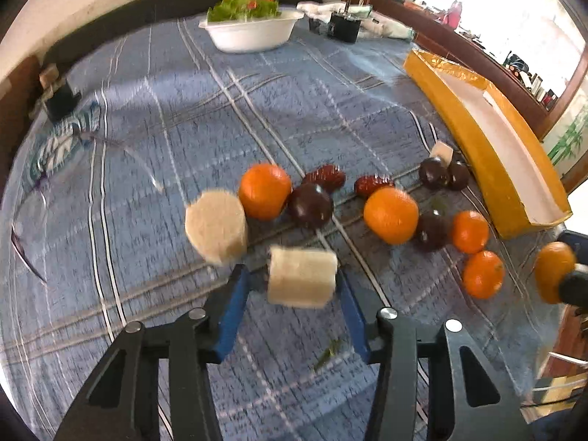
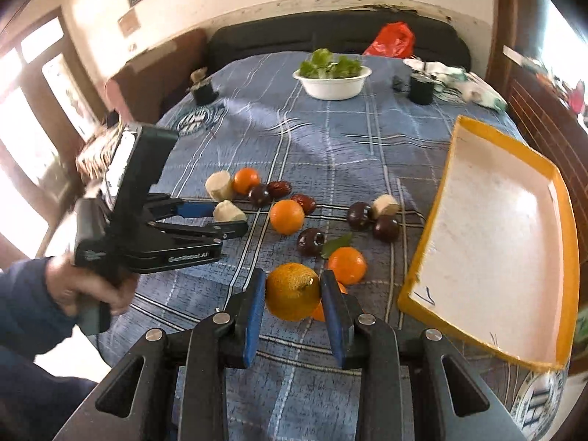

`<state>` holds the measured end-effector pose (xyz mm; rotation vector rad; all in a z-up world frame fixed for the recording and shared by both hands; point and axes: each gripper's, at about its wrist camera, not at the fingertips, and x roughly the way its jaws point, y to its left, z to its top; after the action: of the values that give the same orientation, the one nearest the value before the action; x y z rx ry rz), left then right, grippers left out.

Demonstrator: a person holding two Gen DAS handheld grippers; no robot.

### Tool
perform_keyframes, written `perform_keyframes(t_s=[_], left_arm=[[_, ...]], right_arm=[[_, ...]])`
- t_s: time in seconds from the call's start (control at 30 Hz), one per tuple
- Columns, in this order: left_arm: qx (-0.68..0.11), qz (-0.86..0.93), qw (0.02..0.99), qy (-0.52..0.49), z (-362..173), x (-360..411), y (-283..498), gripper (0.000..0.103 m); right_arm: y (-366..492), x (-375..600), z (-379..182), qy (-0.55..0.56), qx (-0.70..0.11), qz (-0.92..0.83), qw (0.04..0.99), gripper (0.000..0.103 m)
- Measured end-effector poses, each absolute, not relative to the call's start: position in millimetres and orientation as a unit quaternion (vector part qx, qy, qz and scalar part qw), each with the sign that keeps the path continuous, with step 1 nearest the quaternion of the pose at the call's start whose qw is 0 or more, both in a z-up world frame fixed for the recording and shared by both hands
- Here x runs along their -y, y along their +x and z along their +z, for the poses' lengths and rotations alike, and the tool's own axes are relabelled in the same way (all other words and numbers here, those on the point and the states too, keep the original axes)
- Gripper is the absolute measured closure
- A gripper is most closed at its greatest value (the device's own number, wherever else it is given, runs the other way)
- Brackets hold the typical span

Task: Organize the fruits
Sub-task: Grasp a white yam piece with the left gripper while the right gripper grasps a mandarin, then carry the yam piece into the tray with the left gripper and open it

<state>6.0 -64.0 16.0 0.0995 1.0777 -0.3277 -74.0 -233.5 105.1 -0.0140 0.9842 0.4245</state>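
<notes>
Blue fingers (image 2: 253, 316) of the right claw (image 2: 293, 296) are closed against both sides of a yellowish orange (image 2: 293, 296), held above the blue plaid cloth (image 2: 330, 139) at the near edge of the surface; another orange (image 2: 347, 265) sits just beyond it, with a green leaf (image 2: 336, 244) touching that one. To its right lies the yellow tray (image 2: 419, 257), white inside, along the right edge. The left claw (image 1: 294, 275) has its fingers (image 1: 235, 305) pressed to a pale cylindrical chunk (image 1: 302, 277) and holds it; the side view shows the chunk off the cloth. A second pale chunk (image 1: 216, 225) stands just past it, touching an orange (image 1: 264, 191), which touches a dark plum (image 1: 310, 205). Two red dates (image 1: 327, 175) lie behind the plum, near the middle of the surface. Farther right are a larger orange (image 1: 391, 215), a plum (image 1: 431, 229), two small oranges (image 1: 470, 231), and a pair of plums (image 1: 433, 172) with a small pale piece (image 1: 442, 151) beside the tray. At the far edge stands a white bowl (image 2: 332, 86) of greens, with a black cup (image 2: 422, 90) to its right and a red bag (image 2: 391, 40) behind.
</notes>
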Motion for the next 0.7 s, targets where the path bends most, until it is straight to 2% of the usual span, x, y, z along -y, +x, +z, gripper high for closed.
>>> perform_keyframes(t_s=[0.1,0.33,0.7], left_arm=[[-0.506,-0.157,0.847,0.050,16.4,67.5,8.9,0.072],[-0.512,-0.179,0.840,-0.009,21.6,64.5,-8.8,0.072],[-0.473,-0.217,0.854,0.007,65.9,86.3,-21.1,0.072]], right_arm=[[-75.5,248.1,109.3,0.030,-0.465,0.200,0.862,0.070],[-80.4,264.4,109.6,0.064,-0.466,0.189,0.862,0.070],[-71.3,284.7,110.1,0.112,-0.463,0.180,0.861,0.070]])
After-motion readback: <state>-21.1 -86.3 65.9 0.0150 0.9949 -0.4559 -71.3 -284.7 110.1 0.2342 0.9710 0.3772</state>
